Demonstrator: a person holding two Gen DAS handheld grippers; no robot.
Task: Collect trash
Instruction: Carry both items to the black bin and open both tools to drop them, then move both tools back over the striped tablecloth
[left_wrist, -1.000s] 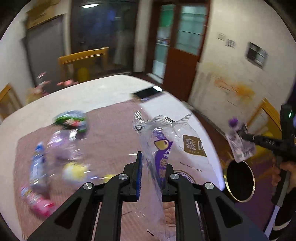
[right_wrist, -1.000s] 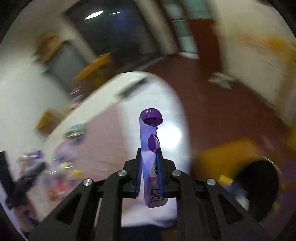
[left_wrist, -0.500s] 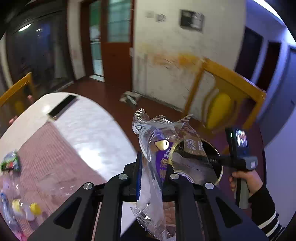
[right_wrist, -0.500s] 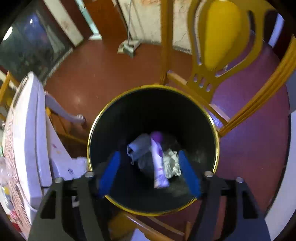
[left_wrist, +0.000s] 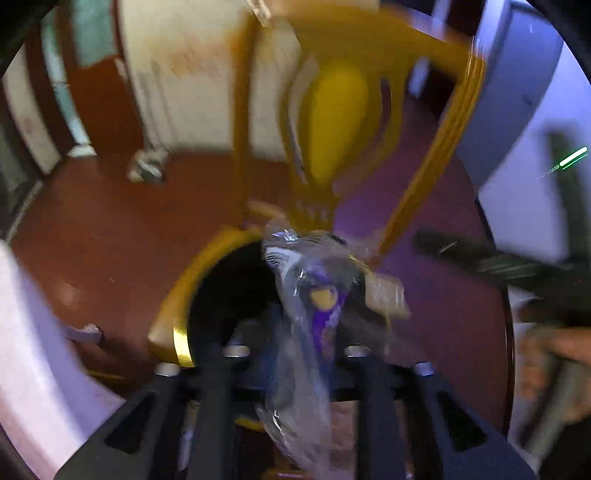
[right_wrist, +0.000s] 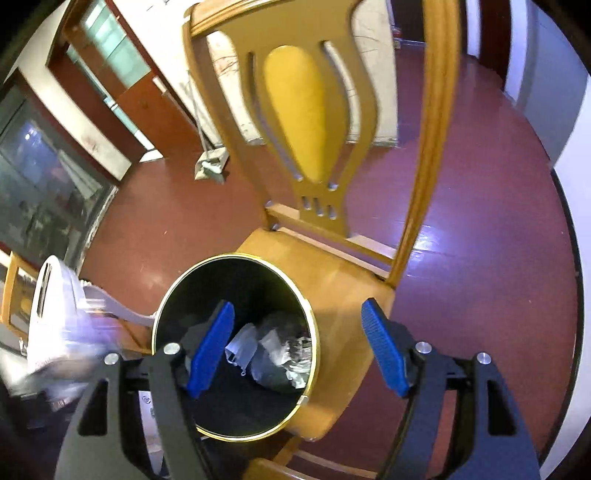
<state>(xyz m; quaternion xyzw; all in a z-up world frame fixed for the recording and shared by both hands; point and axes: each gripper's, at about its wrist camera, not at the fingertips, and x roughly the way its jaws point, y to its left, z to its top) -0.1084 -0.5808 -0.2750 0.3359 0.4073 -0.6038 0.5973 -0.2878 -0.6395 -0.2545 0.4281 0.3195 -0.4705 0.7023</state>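
Left wrist view, pretty blurry: left hand-held gripper (left_wrist: 295, 354) jaws opening, clear plastic wrapper (left_wrist: 314, 332) upright between them, right above the black bin (left_wrist: 177, 332).

Right wrist view: right hand-held gripper (right_wrist: 299, 347) opening too, nothing in it, trash (right_wrist: 273, 350) already in the bin (right_wrist: 236, 258) straight below, on the chair (right_wrist: 332, 280).

Dark red glossy floor (right_wrist: 480, 206) all around. Straight ahead of the tool, a yellow wooden chair (right_wrist: 306, 122) with padded oval back. Beyond it, a scuffed cream wall (right_wrist: 373, 70). Far left, a brown door (right_wrist: 122, 70) with greenish glass panes; a dustpan (right_wrist: 210, 166) beside.
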